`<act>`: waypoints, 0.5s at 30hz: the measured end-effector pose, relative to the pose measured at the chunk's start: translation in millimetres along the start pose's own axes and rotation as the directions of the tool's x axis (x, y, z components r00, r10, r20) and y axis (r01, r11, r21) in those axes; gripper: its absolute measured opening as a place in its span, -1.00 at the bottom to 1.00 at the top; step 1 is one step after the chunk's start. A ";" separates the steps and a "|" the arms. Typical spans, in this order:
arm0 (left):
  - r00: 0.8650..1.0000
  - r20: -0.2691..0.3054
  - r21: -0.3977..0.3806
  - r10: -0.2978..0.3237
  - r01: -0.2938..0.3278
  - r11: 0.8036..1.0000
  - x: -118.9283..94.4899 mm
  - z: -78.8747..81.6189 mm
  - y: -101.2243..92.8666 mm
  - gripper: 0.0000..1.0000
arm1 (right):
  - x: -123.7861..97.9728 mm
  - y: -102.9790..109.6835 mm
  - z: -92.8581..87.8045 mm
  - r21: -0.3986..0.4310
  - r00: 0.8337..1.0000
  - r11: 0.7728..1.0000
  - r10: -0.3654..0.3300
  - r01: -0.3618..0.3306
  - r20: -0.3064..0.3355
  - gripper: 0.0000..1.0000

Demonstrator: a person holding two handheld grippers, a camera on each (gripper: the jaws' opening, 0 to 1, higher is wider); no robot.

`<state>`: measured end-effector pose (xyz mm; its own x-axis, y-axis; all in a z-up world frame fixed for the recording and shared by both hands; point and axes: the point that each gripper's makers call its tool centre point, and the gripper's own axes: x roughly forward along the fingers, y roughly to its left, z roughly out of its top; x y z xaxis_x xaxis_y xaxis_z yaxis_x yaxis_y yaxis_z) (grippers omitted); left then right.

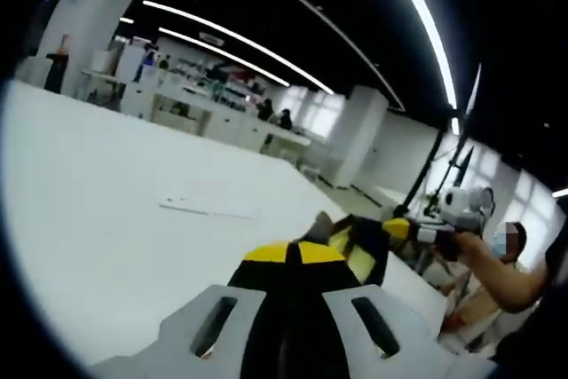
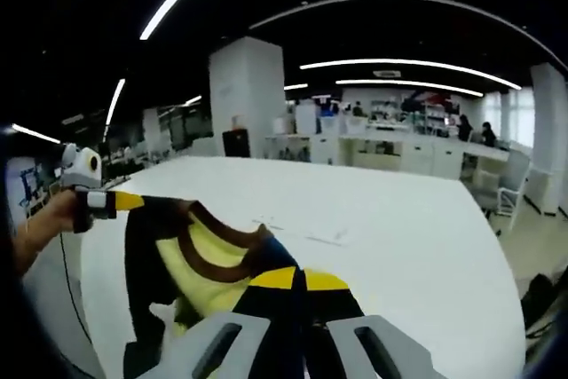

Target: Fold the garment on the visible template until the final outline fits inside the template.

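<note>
Left gripper view
left gripper (image 1: 297,253): jaws rose from the bottom, yellow tips pressed together, pinching dark cloth of the garment (image 1: 359,246).
garment: bunched just past the tips and to their right, black with a yellow patch, stretched across to the right gripper (image 1: 401,229); it looked lifted off the table (image 1: 98,210), contact unclear.
right gripper: came in from the right, held in a person's hand (image 1: 470,250); yellow tip touched the far end of the cloth, jaw gap not resolvable here.
table: white, wide, bare surface ran to the far edge at top left.
template marks (image 1: 209,210): faint thin lines on the table, well ahead of the jaws, toward the table's middle, apart from the cloth.

Right gripper view
right gripper (image 2: 297,280): jaws closed on a fold of the garment (image 2: 200,264), yellow tips touching with dark fabric between them.
garment: hung left of the jaws, yellow panel with brown curved bands and black edges, spanning from the tips to the left gripper (image 2: 124,201).
left gripper: at the left, in a hand (image 2: 53,215), yellow tip on the cloth's upper corner.
table (image 2: 417,237): white, far edge at the back.
template marks (image 2: 302,232): faint lines ahead of the jaws near the table's middle, clear of the garment.
</note>
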<state>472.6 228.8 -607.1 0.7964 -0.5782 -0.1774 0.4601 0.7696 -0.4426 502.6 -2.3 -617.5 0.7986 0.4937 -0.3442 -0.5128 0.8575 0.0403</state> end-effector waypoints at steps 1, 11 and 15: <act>1.000 0.003 -0.003 0.007 -0.007 1.000 4.9 0.6 6.0 -1.00 | 4.2 -2.5 0.6 -0.001 1.000 1.000 -0.008 0.008 0.004 -1.00; 0.996 -0.017 -0.014 0.083 -0.083 0.996 44.5 -3.4 45.1 -1.00 | 52.8 -39.0 -10.9 0.046 0.996 0.995 -0.092 0.092 -0.013 -1.00; 0.994 -0.023 -0.036 0.110 -0.111 0.993 63.2 -6.9 62.3 -1.00 | 74.9 -53.0 -21.9 0.083 0.992 0.989 -0.123 0.125 -0.027 -1.00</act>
<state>548.9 238.4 -652.0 0.8327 -0.4964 -0.2455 0.3547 0.8185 -0.4520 582.7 -13.9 -665.9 0.8468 0.3807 -0.3715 -0.3816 0.9213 0.0743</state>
